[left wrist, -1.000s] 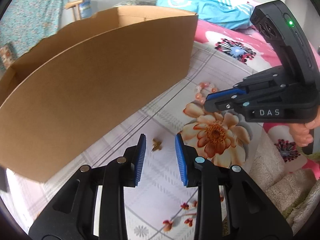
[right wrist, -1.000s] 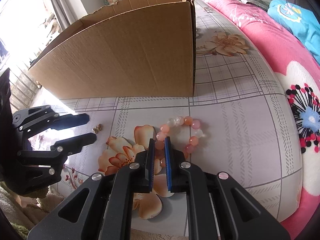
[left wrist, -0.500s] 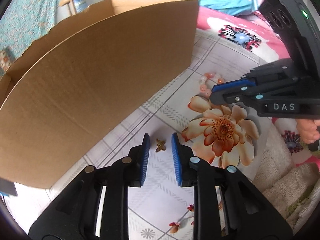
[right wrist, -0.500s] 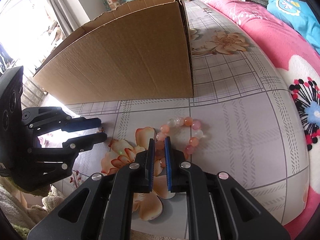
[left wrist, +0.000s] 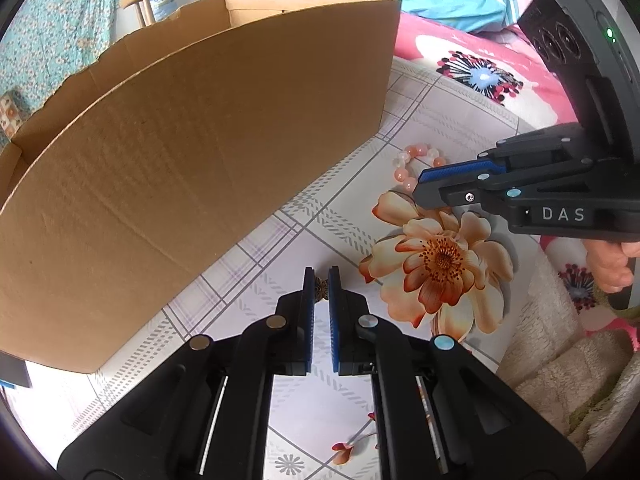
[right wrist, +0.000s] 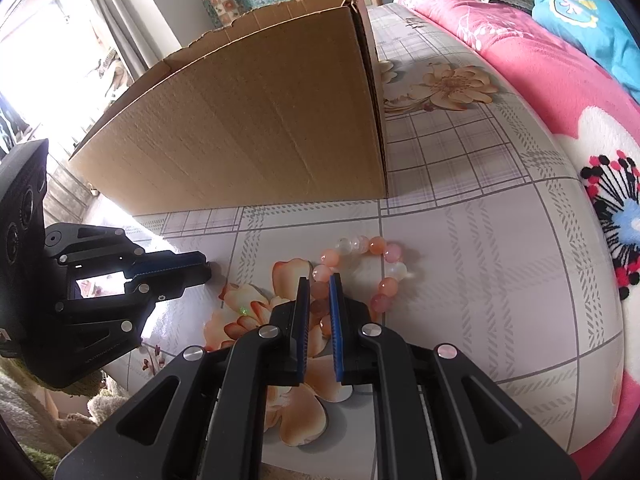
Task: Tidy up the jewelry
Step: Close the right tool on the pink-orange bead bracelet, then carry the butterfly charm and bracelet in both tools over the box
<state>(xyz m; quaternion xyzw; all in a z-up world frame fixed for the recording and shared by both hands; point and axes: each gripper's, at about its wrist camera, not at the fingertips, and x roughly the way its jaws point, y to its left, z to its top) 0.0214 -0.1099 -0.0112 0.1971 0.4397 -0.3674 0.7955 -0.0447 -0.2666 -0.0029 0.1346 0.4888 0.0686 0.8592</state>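
Low in the middle of the left view, our left gripper [left wrist: 321, 280] is closing its blue jaws on a tiny brown-gold earring [left wrist: 320, 289]. A second ago those jaws stood wide with the little piece lying free between them; now it is pinched at the tips, so we think it is nearly ready to lift.

Low in the right view, our right gripper [right wrist: 319, 286] stays clenched on the pink and white bead bracelet [right wrist: 362, 266], which lies on the flowered sheet [right wrist: 500, 280].

Behind both, the big brown cardboard box [left wrist: 192, 160] fills the upper left.

Only the left view shows the earring; in the right view the left gripper hides it. Only the right view shows the beads squeezed between the pads.
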